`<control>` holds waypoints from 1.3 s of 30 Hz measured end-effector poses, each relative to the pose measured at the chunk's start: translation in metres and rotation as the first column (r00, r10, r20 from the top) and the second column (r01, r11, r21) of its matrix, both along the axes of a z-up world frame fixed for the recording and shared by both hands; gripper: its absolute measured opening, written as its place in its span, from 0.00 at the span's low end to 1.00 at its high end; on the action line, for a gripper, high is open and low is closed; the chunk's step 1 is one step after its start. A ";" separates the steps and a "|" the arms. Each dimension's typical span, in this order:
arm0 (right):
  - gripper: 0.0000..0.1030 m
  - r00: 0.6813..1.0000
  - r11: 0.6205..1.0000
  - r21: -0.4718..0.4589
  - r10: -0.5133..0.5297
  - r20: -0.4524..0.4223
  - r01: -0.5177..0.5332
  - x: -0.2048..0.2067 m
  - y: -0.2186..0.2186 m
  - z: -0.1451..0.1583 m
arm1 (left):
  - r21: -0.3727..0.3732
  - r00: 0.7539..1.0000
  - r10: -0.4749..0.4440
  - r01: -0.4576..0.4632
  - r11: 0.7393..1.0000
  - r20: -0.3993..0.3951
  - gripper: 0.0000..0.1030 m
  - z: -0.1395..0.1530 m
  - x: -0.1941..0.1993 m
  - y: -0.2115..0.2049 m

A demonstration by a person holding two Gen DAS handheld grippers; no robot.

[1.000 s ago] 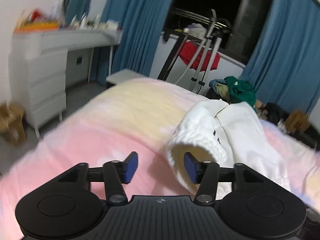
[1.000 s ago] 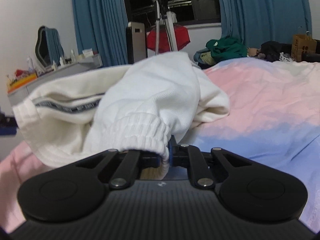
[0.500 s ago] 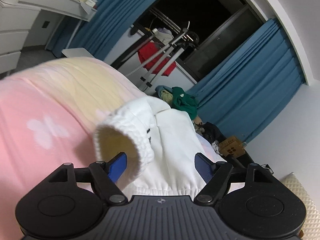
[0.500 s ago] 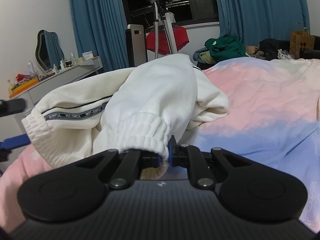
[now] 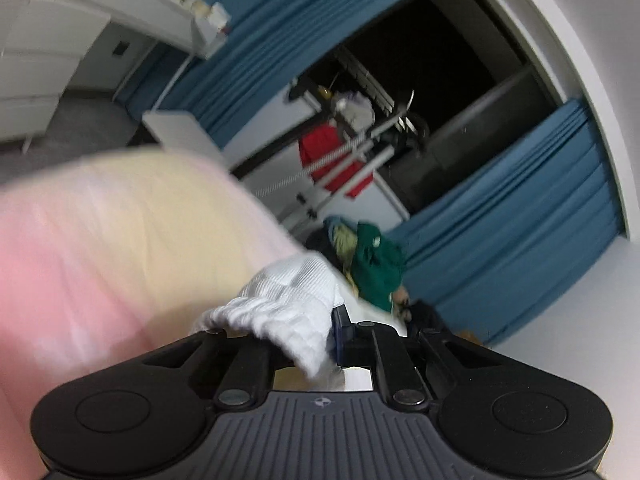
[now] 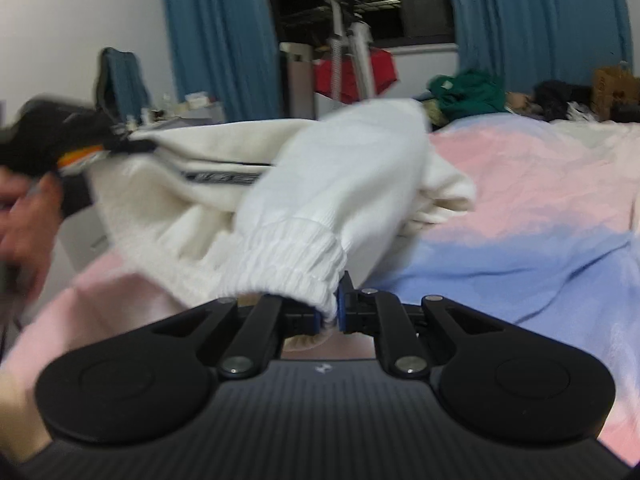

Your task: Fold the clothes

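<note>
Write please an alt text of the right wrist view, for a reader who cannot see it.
The right gripper is shut on the ribbed cuff of a white sweatshirt lifted over a pink and blue bedspread. At far left, the blurred left gripper holds the garment's other end.

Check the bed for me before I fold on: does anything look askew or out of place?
The white garment is bunched, not flat: one ribbed cuff pinched in the right gripper, another in the left gripper, its middle crumpled on the bed cover. A heap of green clothing lies beyond the bed.
</note>
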State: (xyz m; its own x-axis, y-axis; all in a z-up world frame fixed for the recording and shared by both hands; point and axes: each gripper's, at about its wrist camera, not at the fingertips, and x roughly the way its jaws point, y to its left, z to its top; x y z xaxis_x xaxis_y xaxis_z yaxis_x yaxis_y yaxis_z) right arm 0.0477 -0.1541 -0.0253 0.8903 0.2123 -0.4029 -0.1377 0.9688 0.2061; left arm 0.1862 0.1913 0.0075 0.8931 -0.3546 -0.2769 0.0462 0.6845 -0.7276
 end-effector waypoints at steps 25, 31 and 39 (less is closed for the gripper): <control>0.37 0.942 0.937 0.201 0.313 -0.123 -0.285 0.113 0.157 -0.027 | 0.377 0.976 0.070 0.013 0.926 -0.206 0.35 -0.029 0.185 0.115; 0.81 0.935 0.932 0.127 0.350 -0.059 -0.341 0.087 0.147 -0.010 | 0.509 0.987 0.101 -0.025 0.861 -0.122 0.81 -0.001 0.096 0.114; 0.81 0.966 0.964 0.067 0.258 -0.014 -0.256 0.061 0.094 0.037 | 0.592 0.994 0.112 -0.080 0.802 -0.018 0.81 0.039 -0.038 0.054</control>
State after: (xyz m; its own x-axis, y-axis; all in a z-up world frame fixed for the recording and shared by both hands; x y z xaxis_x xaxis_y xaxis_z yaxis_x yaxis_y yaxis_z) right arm 0.1083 -0.0597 0.0116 0.7931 0.4590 -0.4004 -0.3750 0.8860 0.2727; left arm 0.1484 0.2452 0.0468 0.8933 -0.0216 -0.4489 -0.0677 0.9810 -0.1819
